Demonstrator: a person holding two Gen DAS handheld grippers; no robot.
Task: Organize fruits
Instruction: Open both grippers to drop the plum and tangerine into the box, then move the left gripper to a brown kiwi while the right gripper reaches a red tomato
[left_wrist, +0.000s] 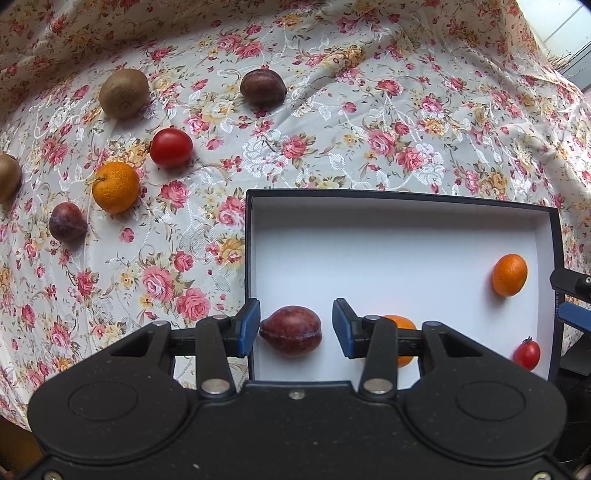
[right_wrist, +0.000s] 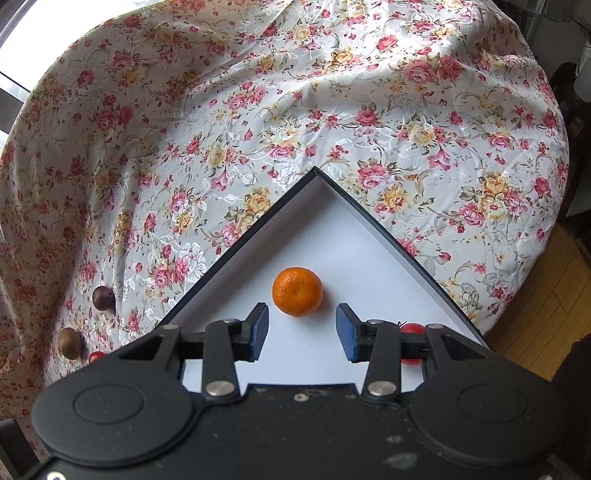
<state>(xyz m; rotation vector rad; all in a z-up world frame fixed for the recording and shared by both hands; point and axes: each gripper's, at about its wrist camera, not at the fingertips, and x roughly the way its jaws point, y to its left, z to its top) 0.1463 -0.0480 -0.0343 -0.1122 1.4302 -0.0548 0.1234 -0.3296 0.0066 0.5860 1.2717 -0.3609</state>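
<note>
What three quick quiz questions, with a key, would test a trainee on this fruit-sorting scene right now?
1. True or false: the left gripper is clamped on the dark red oval plum.
2. How many round orange mandarins lie inside the black-rimmed white box in the left wrist view?
3. Which fruit lies just ahead of the right gripper: A) brown fuzzy kiwi, B) round orange mandarin, C) small red tomato?

Key:
1. False; its jaws stand open, the plum resting on the box floor between them.
2. Two: one near the right wall, one partly hidden behind the finger.
3. B, the mandarin.
</note>
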